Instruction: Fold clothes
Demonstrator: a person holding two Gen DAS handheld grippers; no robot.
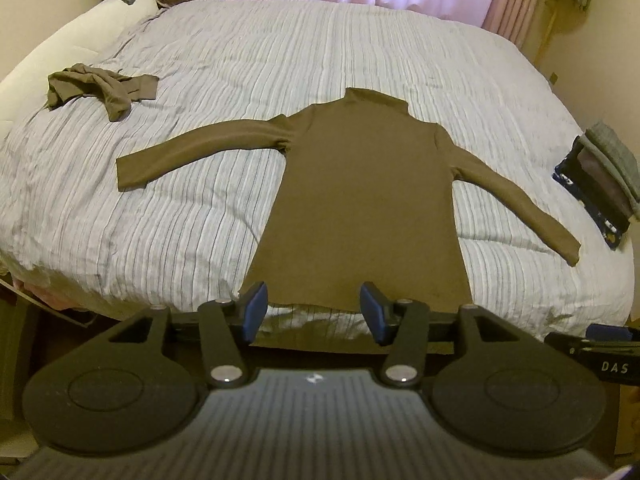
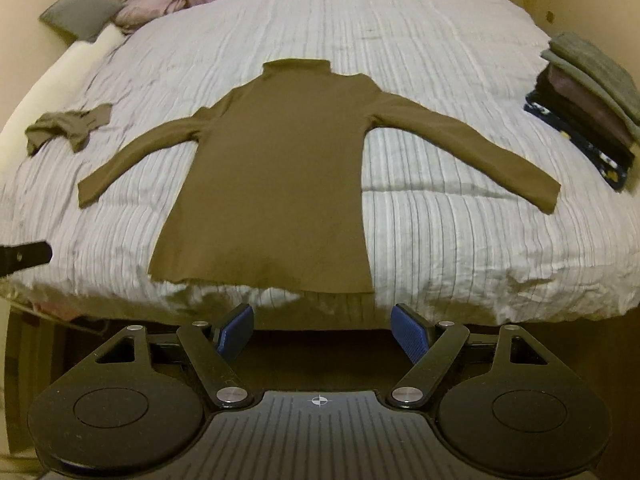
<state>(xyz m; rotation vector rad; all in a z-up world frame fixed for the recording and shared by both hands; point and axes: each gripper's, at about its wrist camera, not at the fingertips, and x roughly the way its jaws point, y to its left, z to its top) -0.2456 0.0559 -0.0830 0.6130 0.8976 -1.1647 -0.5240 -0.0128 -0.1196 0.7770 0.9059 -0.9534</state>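
An olive-brown long-sleeved turtleneck (image 1: 352, 200) (image 2: 276, 184) lies flat on the striped bed cover, collar away from me, both sleeves spread out to the sides. Its hem runs along the near edge of the bed. My left gripper (image 1: 316, 312) hangs open just above the hem, blue pads apart, nothing between them. My right gripper (image 2: 324, 328) is open wide in front of the bed's edge, just short of the hem, and holds nothing. Part of the right gripper (image 1: 600, 356) shows at the lower right of the left wrist view.
A second crumpled olive garment (image 1: 100, 88) (image 2: 68, 126) lies at the far left of the bed (image 1: 280, 56). A stack of folded clothes (image 1: 600, 176) (image 2: 588, 112) sits at the right edge. Pillows (image 2: 80, 12) and curtains are at the far end.
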